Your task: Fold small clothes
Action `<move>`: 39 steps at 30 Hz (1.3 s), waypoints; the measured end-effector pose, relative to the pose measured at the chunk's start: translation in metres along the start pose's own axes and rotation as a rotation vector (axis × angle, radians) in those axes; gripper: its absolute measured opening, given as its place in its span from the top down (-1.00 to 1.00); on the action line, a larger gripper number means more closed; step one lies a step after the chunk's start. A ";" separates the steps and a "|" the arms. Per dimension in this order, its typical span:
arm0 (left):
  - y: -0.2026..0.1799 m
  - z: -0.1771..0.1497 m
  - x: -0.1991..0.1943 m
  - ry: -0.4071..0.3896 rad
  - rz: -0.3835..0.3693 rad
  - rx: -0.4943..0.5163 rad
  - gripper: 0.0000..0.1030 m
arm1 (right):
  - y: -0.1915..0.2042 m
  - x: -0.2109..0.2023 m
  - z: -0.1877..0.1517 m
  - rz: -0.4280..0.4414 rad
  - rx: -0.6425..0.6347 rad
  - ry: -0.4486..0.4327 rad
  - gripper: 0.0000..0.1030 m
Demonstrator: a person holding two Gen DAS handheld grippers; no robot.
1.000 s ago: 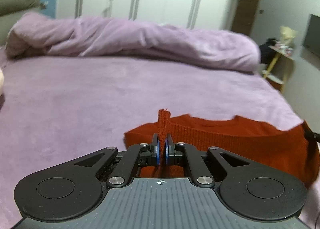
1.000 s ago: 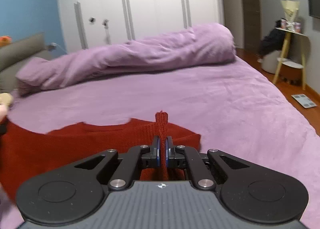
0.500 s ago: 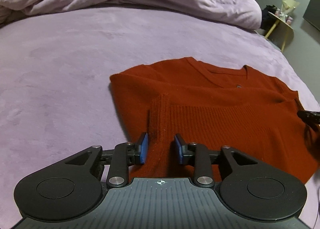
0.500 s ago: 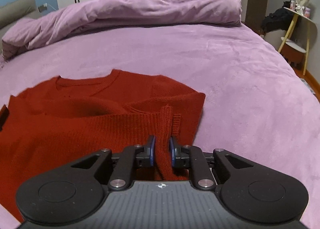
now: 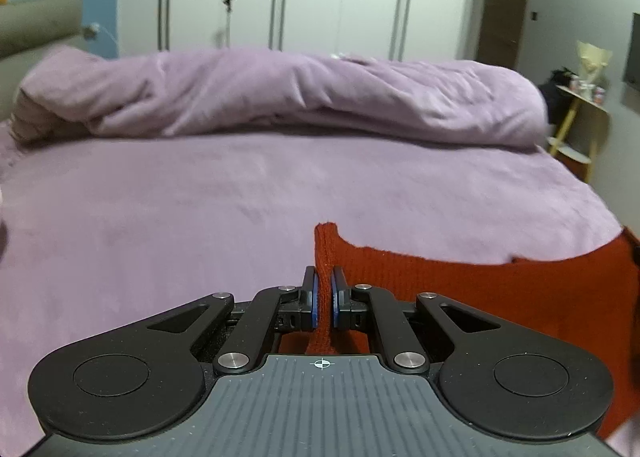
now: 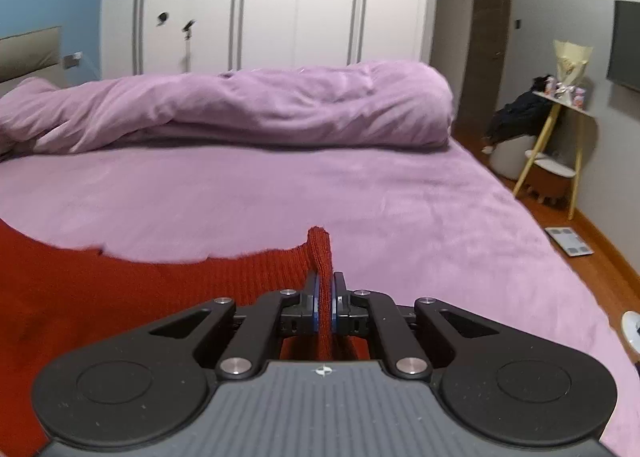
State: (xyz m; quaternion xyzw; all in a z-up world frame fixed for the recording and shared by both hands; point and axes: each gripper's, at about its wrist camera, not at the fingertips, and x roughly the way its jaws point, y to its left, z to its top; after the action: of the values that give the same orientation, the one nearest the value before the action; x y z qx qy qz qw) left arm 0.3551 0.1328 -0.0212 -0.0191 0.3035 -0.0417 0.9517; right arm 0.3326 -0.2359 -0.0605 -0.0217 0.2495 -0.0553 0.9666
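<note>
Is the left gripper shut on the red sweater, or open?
Shut on it. A ridge of the red sweater stands pinched between the blue pads of the left gripper, with no gap showing.

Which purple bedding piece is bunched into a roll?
The rumpled purple duvet along the bed's far side by the white wardrobe; the purple bedsheet lies flat beneath the rust-red knit sweater.
</note>
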 end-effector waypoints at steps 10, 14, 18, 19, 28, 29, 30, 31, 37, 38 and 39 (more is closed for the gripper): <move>-0.018 -0.025 0.068 0.141 0.186 -0.031 0.61 | 0.009 0.052 -0.015 -0.045 0.156 0.039 0.83; -0.035 -0.038 0.052 0.083 0.026 -0.119 0.38 | 0.056 0.038 -0.031 0.258 0.156 0.060 0.77; -0.080 -0.044 0.075 0.099 0.012 -0.066 0.20 | 0.124 0.041 -0.050 0.435 -0.009 0.055 0.78; -0.087 -0.047 0.083 0.109 0.032 -0.045 0.19 | 0.135 0.045 -0.055 0.419 -0.075 0.042 0.78; -0.078 -0.056 0.112 0.150 0.139 -0.040 0.13 | 0.016 0.092 -0.054 0.107 0.116 0.058 0.92; -0.076 -0.055 0.112 0.150 0.145 -0.044 0.13 | 0.006 0.093 -0.052 0.072 0.134 0.057 0.95; -0.073 -0.055 0.112 0.148 0.145 -0.047 0.13 | 0.000 0.094 -0.052 0.023 0.130 0.053 0.95; -0.072 -0.055 0.112 0.148 0.150 -0.047 0.13 | -0.007 0.095 -0.052 0.013 0.158 0.056 0.95; -0.069 -0.057 0.094 0.149 0.175 0.028 0.14 | 0.018 0.048 -0.052 0.092 0.062 0.000 0.86; -0.066 -0.058 0.088 0.150 0.187 0.042 0.14 | 0.027 0.033 -0.055 0.146 0.023 -0.016 0.82; -0.061 -0.061 0.081 0.150 0.201 0.044 0.14 | 0.033 0.021 -0.061 0.185 -0.014 -0.024 0.80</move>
State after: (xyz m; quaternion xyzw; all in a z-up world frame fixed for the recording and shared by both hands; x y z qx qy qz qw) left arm 0.3816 0.0644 -0.1137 0.0354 0.3733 0.0459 0.9259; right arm 0.3243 -0.2066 -0.1258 -0.0060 0.2392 0.0362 0.9703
